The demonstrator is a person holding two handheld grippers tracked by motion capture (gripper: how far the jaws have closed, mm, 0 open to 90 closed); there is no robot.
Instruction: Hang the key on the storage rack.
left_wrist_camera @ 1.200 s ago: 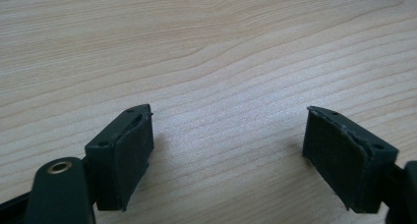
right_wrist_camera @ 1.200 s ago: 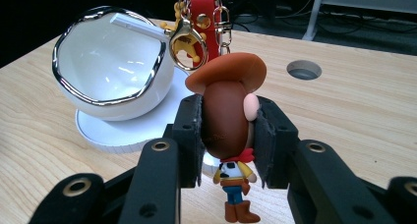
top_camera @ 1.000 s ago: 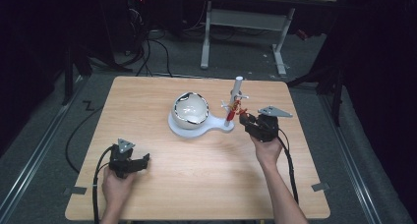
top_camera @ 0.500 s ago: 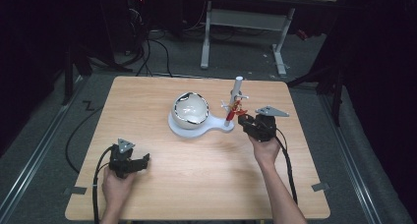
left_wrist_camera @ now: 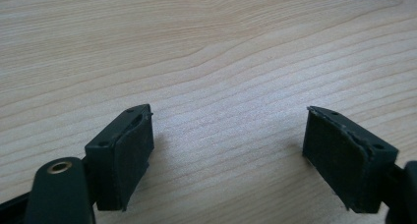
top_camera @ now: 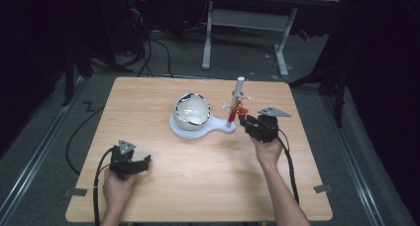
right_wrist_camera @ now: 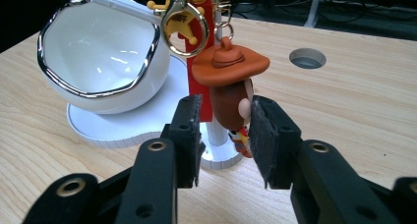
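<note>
**A:** So what's the right hand going for? From where I'm standing the right gripper is up at that white stand with the bowl on it.

**B:** It's on the little cowboy keychain figure hanging off the post. The jaws sit either side of the figure's head, just under the orange hat. They look narrowed onto it, but I honestly can't tell if the pads are actually pinching or just flanking it.

**A:** And the left gripper?

**B:** Parked near the front left of the table, well away from the stand. Jaws spread wide, nothing between them but wood.

**A:** If they want it off the hook, what's the trick?

**B:** My guess: squeeze the head squarely so it doesn't swivel, then lift so the gold clasp clears its peg rather than yanking sideways. The stand looks light, so a sideways pull could drag it. Bringing the free left gripper over to steady the base wouldn't hurt.
</note>
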